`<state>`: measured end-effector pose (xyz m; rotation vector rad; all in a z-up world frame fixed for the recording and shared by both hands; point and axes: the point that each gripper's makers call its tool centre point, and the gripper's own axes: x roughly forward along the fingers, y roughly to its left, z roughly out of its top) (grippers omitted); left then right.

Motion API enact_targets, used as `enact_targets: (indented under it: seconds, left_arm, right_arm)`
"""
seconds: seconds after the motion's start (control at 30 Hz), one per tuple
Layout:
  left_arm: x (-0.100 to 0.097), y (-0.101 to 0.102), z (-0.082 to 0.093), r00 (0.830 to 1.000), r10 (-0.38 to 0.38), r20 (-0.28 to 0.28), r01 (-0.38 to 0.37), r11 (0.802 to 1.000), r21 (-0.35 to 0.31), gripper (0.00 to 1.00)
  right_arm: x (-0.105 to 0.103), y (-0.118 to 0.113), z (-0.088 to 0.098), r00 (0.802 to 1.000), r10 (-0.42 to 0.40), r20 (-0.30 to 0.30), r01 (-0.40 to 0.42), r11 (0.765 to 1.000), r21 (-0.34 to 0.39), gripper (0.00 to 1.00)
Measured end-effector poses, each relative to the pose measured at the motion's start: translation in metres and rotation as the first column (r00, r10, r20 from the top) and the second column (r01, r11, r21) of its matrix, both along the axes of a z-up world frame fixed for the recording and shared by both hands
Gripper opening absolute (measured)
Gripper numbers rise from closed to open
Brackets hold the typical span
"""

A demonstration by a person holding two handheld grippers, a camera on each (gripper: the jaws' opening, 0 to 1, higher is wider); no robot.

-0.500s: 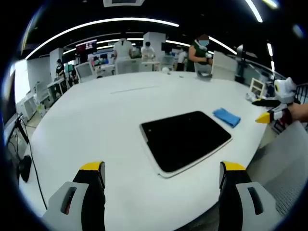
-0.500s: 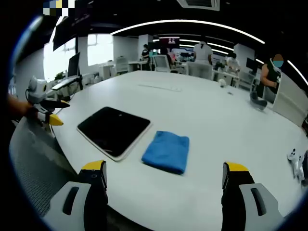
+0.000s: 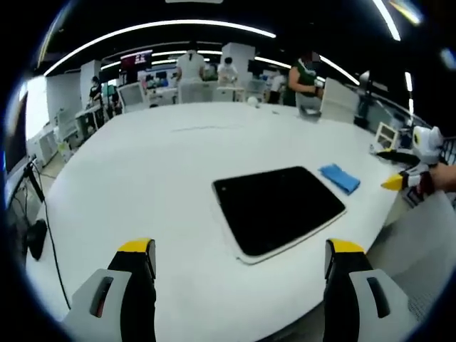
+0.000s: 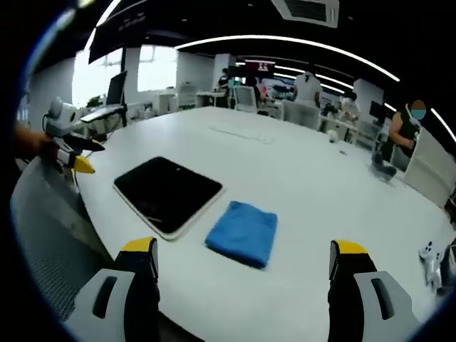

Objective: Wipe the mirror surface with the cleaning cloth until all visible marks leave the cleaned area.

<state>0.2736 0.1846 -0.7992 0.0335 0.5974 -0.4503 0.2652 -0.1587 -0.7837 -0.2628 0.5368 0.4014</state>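
Mirror (image 4: 169, 193) with dark surface, flat on white table (image 4: 320, 185), blue cleaning cloth (image 4: 243, 232) just beside it, not touching. Left gripper (image 3: 239, 285) wide open over near table edge, holding nothing. Right gripper (image 4: 242, 288) open too, empty, above the cloth.

A large white table (image 3: 142, 185) with a rounded edge is seen. A dark rectangular mirror (image 3: 279, 206) is laid flat near that edge, and a folded blue cleaning cloth (image 4: 243, 232) is placed just beside it, apart.
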Motion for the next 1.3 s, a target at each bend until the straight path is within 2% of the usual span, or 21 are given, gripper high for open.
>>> enact_targets:
  seconds: [0.07,0.1,0.17,0.2,0.4,0.5,0.57,0.63,0.77,0.83,0.9,1.03,1.1,1.3]
  left_arm:
    - [-0.004,-0.003,-0.004,1.000,-0.002,-0.014,0.001,1.000,-0.013,0.99]
    - [-0.006,-0.002,-0.009,0.999,-0.003,-0.033,0.003,1.000,-0.002,0.99]
    - [-0.005,0.000,-0.003,1.000,0.012,-0.016,-0.012,1.000,-0.015,0.99]
    - [-0.004,-0.001,0.000,1.000,0.015,-0.002,-0.015,0.999,-0.028,0.99]
    - [-0.007,-0.007,-0.004,1.000,-0.030,-0.008,0.030,1.000,-0.007,0.99]
    - [-0.009,-0.013,-0.008,0.997,-0.079,-0.018,0.080,0.996,0.028,0.99]
    - [-0.009,-0.018,-0.004,0.993,-0.114,0.003,0.114,0.992,0.044,0.99]
    - [-0.009,-0.016,-0.002,0.993,-0.121,0.020,0.119,0.990,0.076,0.99]
    - [-0.005,-0.011,-0.001,0.996,-0.091,0.026,0.089,0.994,0.060,0.99]
    - [-0.004,-0.012,-0.002,0.995,-0.097,0.027,0.095,0.993,0.063,0.99]
    - [-0.005,-0.015,-0.001,0.993,-0.114,0.035,0.112,0.992,0.065,0.99]
    - [-0.005,-0.014,-0.001,0.994,-0.105,0.035,0.103,0.994,0.043,0.99]
    - [-0.005,-0.013,-0.002,0.996,-0.083,0.017,0.083,0.996,0.015,0.99]
    - [-0.003,-0.010,-0.002,0.997,-0.070,0.031,0.069,0.997,0.029,0.99]
  right_arm:
    - [0.003,0.002,0.002,0.998,0.038,0.047,-0.035,0.998,-0.049,1.00]
    - [0.002,0.002,-0.001,0.998,0.046,0.036,-0.044,0.997,-0.058,1.00]
    - [-0.002,0.002,-0.009,1.000,0.014,-0.010,-0.014,1.000,-0.006,1.00]
    - [-0.001,0.001,-0.010,1.000,0.007,-0.011,-0.007,1.000,0.009,1.00]
    - [-0.009,0.000,-0.023,0.994,-0.013,-0.105,0.014,1.000,0.007,1.00]
    - [-0.008,-0.002,-0.020,0.995,-0.030,-0.093,0.034,0.999,0.035,1.00]
    - [-0.008,-0.003,-0.021,0.994,-0.039,-0.103,0.043,0.998,0.037,1.00]
    - [-0.008,-0.003,-0.020,0.994,-0.037,-0.101,0.041,0.998,0.042,1.00]
    - [-0.008,-0.004,-0.022,0.993,-0.046,-0.111,0.052,0.997,0.051,1.00]
    - [-0.007,-0.009,-0.021,0.991,-0.080,-0.109,0.090,0.992,0.086,1.00]
    - [-0.007,-0.011,-0.021,0.990,-0.091,-0.112,0.100,0.991,0.084,1.00]
    - [-0.008,0.002,-0.018,0.996,-0.018,-0.085,0.022,0.999,0.043,1.00]
    - [-0.009,0.005,-0.019,0.996,-0.011,-0.094,0.014,0.999,0.032,1.00]
    - [-0.013,0.005,-0.025,0.992,0.001,-0.127,0.003,0.999,0.033,1.00]
